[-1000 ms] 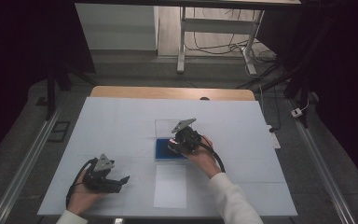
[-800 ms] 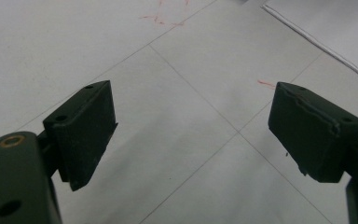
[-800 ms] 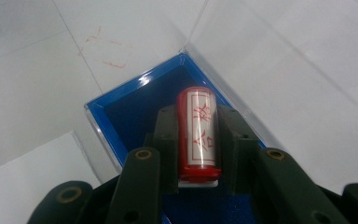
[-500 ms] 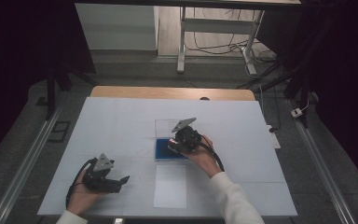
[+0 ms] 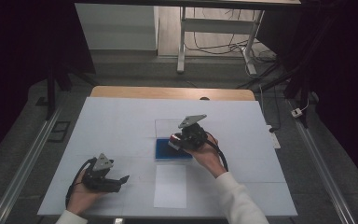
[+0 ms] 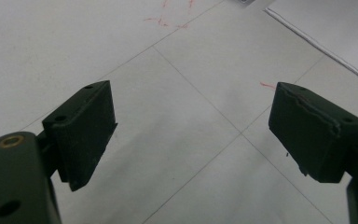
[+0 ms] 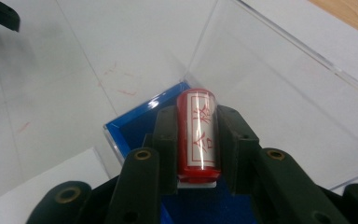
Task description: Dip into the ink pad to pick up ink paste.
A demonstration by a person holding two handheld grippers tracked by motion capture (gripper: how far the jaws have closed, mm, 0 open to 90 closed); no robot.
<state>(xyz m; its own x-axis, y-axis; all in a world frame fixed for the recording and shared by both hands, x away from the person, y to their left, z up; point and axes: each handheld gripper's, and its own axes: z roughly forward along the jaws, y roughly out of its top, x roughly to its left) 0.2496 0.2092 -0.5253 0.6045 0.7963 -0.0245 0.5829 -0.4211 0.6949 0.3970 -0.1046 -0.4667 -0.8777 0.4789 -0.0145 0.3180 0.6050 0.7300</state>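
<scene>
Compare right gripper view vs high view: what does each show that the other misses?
Right gripper view: the red stamp has a white label with red characters and is clamped between the right gripper jaws, over the blue pad, with the clear lid open behind.

High view: the left gripper, jaws apart, at the table's near left; a white sheet below the box.

Both: right gripper, red stamp, blue pad, white table cover.

Unreadable red characters on stamp
</scene>
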